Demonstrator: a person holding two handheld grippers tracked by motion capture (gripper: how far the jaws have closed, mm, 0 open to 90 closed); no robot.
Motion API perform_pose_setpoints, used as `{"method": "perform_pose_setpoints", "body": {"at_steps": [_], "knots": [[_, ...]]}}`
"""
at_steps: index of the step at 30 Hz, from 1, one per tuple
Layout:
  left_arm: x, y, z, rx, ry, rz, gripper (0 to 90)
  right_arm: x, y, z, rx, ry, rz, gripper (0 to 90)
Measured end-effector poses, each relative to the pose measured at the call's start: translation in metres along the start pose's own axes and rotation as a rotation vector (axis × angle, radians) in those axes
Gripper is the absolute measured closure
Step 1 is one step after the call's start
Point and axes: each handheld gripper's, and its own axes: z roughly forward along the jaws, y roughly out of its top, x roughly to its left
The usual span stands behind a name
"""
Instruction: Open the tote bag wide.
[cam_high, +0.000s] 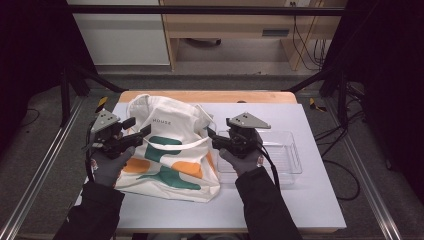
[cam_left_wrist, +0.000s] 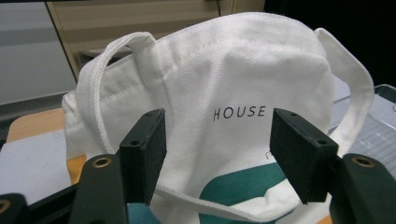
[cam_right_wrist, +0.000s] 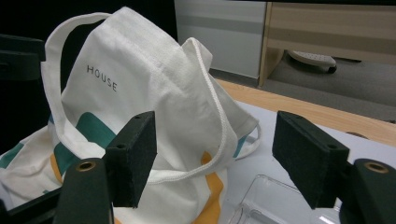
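Tote bag (cam_high: 167, 145) slumped on bench (cam_high: 310, 200), left tongs (cam_high: 142, 131) spread at its 9 o'clock, right tongs (cam_high: 212, 135) spread at 3 o'clock; risk: either pinches loose strap (cam_high: 175, 146) alone, dragging cloth toward clear tray (cam_high: 285, 155)

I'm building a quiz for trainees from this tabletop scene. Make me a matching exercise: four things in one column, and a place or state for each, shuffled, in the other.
Things
1. tote bag
2. clear tray
3. left gripper
4. right gripper

Places or states
A. empty, on the table's right part
B. open, at the bag's right edge, above the tray's left end
C. lying on the table, printed HOUSE
D. open, at the bag's left side

Pairs: 1-C, 2-A, 3-D, 4-B
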Motion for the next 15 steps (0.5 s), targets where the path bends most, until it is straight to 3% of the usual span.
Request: {"method": "perform_pose_setpoints", "body": {"at_steps": [15], "knots": [[0.003, 0.006, 0.026, 0.044, 0.036, 0.022, 42.0, -0.004, 0.006, 0.009, -0.001, -0.005, 0.018, 31.5]]}}
